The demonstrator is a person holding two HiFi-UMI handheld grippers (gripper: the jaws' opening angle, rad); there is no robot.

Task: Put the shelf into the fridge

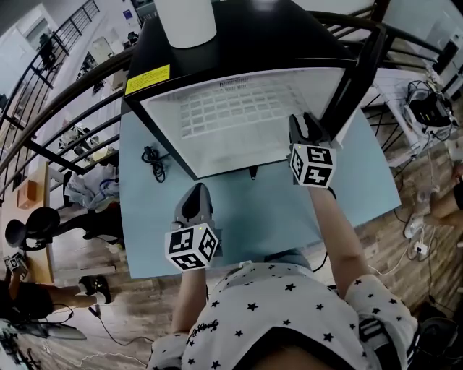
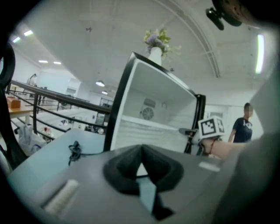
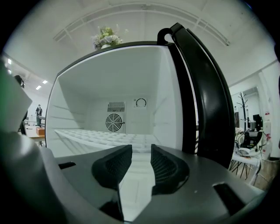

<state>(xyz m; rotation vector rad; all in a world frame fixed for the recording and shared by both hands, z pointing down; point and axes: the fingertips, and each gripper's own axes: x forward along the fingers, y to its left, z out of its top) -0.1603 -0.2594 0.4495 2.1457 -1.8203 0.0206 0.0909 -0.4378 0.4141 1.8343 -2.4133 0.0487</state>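
- Shelf: the white wire grid already lies inside the fridge, spanning the cavity from side wall to side wall about halfway up. Its front edge is just inside the mouth.
- Nearest, the left gripper hovers over the table close to its near edge. Its jaws are pressed together on nothing, and it is well apart from the fridge.
- Between that edge and the fridge front the table is bare. This is the best room for drawing either hand back.
- Toward the table's left edge lies a coiled black cable. A hand swinging wide on that side could snag it.
- The right gripper sits at the right side of the fridge mouth. Its jaws stand apart with a clear gap and press on nothing, and the shelf shows just beyond them.
- Just beside it on the right, the open door narrows the way. A sideways pull-out would likely knock the gripper against the door's inner edge.
- I cannot tell whether the shelf's sides sit fully on the wall ledges. If one side has missed, a nudge could tip or drop it.
- Farthest, a white vase stands on the fridge top near its back. A hard push on the shelf might jolt the fridge and topple it.
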